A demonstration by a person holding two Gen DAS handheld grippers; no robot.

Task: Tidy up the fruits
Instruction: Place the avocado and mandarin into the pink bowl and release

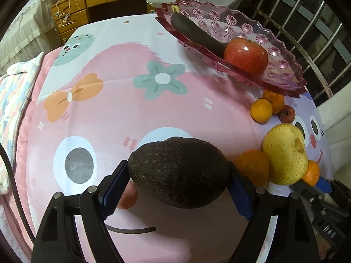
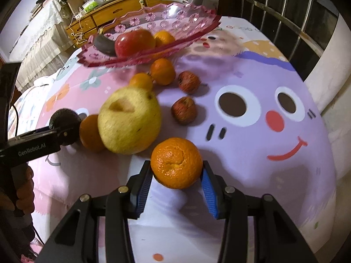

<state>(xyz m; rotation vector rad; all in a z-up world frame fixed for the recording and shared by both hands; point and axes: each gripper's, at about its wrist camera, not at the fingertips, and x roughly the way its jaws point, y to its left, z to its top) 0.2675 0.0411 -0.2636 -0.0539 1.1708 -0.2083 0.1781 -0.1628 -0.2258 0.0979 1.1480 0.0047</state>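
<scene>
A dark, pebbly avocado [image 1: 178, 173] sits between the blue pads of my left gripper [image 1: 177, 166], which is shut on it just above the cartoon tablecloth. My right gripper [image 2: 176, 166] is shut on an orange [image 2: 176, 162], both pads pressing its sides. Behind them stands the pink plastic fruit tray [image 1: 241, 26], holding a blackened banana [image 1: 197, 32] and a red apple [image 1: 245, 55]; the right wrist view also shows an orange [image 2: 163, 38] in it. A large yellow fruit [image 2: 129, 122], more oranges [image 2: 162, 71] and two wrinkled red fruits [image 2: 183, 110] lie loose on the cloth.
A wooden chest of drawers [image 1: 105, 2] stands beyond the table's far edge. Metal railing bars [image 2: 285, 11] run along the right side. A hand [image 2: 24, 188] grips the left tool's handle at the left edge of the right wrist view. A folded blanket [image 1: 13, 100] lies left of the table.
</scene>
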